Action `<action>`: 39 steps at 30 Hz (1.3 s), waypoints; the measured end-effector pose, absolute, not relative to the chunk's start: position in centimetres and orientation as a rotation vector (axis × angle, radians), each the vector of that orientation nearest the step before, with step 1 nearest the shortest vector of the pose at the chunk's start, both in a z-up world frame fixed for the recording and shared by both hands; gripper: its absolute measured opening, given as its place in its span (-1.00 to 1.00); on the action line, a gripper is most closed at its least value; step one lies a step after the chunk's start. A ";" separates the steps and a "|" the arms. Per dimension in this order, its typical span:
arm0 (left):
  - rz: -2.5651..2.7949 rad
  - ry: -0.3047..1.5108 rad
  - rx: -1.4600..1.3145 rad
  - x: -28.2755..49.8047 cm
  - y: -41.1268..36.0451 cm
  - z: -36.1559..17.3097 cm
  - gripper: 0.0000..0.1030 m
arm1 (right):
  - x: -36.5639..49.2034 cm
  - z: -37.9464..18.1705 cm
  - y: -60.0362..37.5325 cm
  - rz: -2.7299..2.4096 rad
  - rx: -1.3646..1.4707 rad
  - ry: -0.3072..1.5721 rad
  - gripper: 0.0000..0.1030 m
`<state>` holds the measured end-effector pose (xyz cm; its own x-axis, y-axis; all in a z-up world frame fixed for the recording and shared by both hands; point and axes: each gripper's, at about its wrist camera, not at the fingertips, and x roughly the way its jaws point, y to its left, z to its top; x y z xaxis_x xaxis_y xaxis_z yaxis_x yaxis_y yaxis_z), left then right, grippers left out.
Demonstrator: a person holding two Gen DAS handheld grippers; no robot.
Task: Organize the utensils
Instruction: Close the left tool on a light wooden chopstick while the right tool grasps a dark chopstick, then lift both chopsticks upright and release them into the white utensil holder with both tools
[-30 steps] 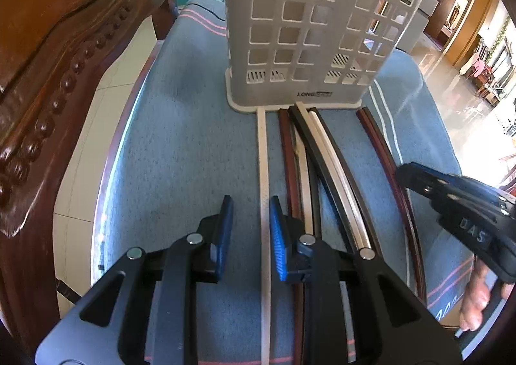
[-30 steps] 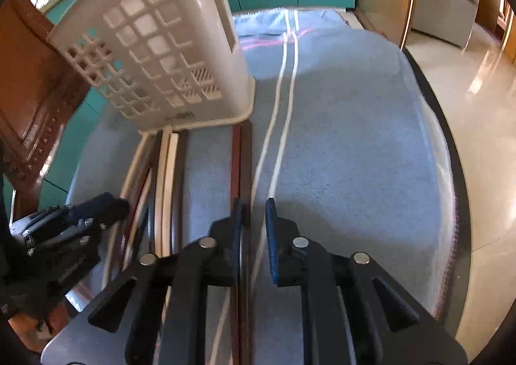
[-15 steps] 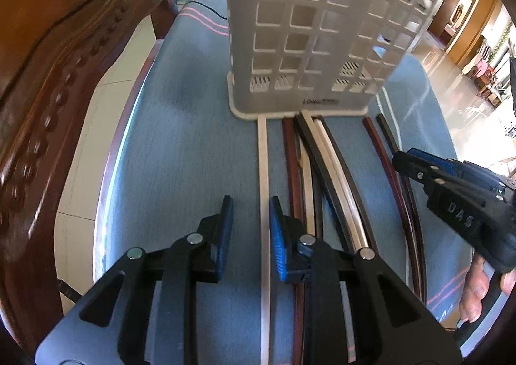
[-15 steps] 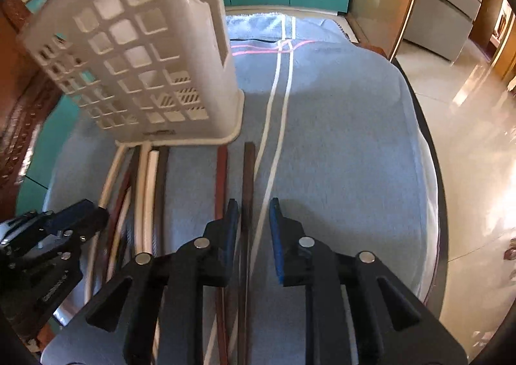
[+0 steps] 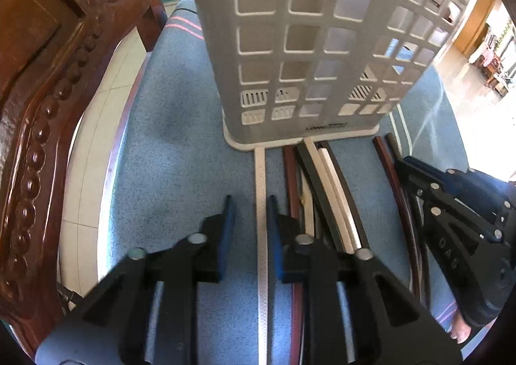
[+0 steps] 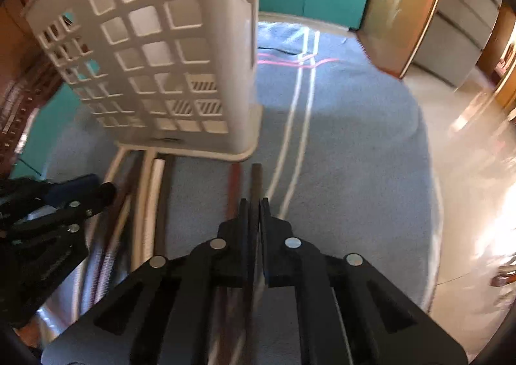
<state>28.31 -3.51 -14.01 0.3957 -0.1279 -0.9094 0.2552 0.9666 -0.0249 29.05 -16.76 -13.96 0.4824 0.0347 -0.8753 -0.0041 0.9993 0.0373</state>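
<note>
Right wrist view: the right gripper [image 6: 254,203] has its jaws nearly together around a dark chopstick [image 6: 256,177] lying on the blue cloth [image 6: 354,155].
From that stick, the white utensil holder [image 6: 154,52] stands at 11 o'clock and the other chopsticks [image 6: 151,203] lie at 9 o'clock. The left gripper [image 5: 250,203] is moderately open astride a white chopstick [image 5: 260,190]. I would lift level and clear the holder's rim before tipping the stick in.
</note>
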 end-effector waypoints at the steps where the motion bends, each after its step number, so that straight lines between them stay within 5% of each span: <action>1: -0.252 1.146 0.107 28.3 -3.1 -13.9 -0.86 | 28.9 -13.9 -16.8 0.030 0.046 1.063 -0.87; 26: -0.449 0.650 -0.016 18.5 1.6 7.0 -0.87 | 13.8 9.6 -20.3 0.204 0.103 0.470 -0.87; 39: -0.325 0.363 -0.062 21.2 0.8 15.5 -0.87 | 18.9 16.4 -19.3 0.197 0.125 0.320 -0.87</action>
<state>21.21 0.80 15.55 0.8834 -0.3233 -0.3391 0.3012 0.9463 -0.1175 18.87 -19.26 16.42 0.9303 0.2113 -0.2999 -0.1718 0.9732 0.1529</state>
